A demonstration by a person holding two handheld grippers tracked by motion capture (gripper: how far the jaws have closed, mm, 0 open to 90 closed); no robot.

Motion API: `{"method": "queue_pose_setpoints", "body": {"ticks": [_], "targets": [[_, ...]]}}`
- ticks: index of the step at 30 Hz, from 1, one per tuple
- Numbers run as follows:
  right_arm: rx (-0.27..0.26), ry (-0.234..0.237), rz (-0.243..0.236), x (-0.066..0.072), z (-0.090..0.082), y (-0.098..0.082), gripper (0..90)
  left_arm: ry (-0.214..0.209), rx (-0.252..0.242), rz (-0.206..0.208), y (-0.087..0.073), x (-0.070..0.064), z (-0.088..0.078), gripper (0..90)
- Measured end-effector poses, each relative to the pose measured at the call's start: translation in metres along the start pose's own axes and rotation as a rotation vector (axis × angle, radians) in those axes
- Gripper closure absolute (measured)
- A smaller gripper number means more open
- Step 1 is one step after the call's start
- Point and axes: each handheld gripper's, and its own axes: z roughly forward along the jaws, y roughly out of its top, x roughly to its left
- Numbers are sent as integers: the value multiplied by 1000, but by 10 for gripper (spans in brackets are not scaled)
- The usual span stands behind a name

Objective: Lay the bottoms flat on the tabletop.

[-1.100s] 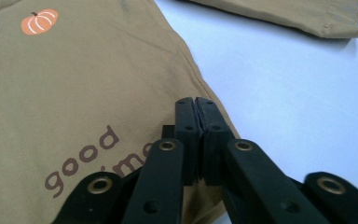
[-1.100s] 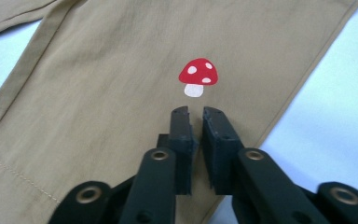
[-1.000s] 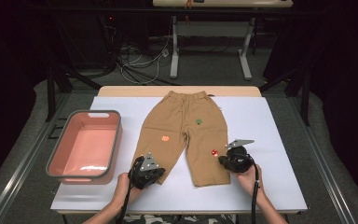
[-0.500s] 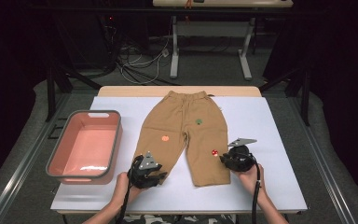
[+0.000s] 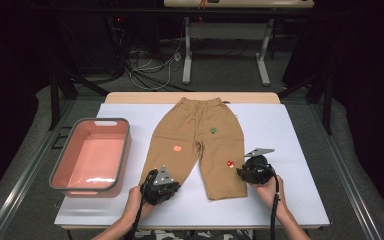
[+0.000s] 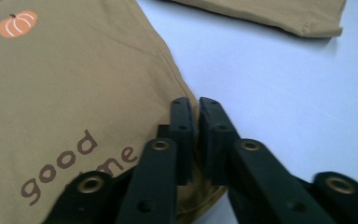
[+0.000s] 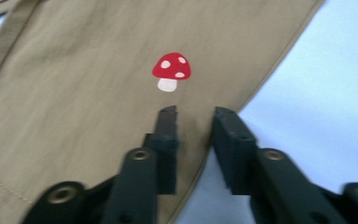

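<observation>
Left gripper [image 6: 192, 105] reclosed on trouser-leg edge [image 6: 177, 74]

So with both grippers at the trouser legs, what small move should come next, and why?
Probably close the right gripper fully. Its jaws straddle the outer edge of the khaki trousers near the red mushroom print with a gap showing, while the left gripper already pinches the other leg's edge.

Tub [image 5: 91, 159]: pink, grey-rimmed, sat at the table's left edge.
Table [image 5: 290, 135]: white top, wooden far edge.
Cables [image 5: 150, 65]: tangled on the far floor.
Second table [image 5: 225, 45]: stood beyond.
</observation>
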Motion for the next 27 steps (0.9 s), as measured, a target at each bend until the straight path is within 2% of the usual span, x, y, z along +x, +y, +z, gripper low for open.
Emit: {"method": "queue_pose_setpoints", "body": {"ticks": [3,5,13,19,22,24,26,27], "targets": [[-5,32,6,0,0,-1,841,-9,-8,-13,0,1,0,883],[-8,48,8,0,0,-1,879,-10,-8,-17,0,1,-1,887],[7,85,26,-2,-6,-2,888,-47,-32,-38,1,-3,-6,889],[18,80,12,-1,-11,-6,887,-64,-21,-13,1,-11,-5,886],[18,80,13,-1,-14,-9,887,-81,-17,-15,0,-15,-5,885],[20,79,20,-1,-16,-11,887,-80,-14,-7,-1,-20,-6,888],[22,78,6,-2,-16,-14,887,-77,-15,-1,-2,-23,-7,889],[21,81,17,-1,-17,-15,887,-77,-14,0,-2,-24,-7,889]]}}
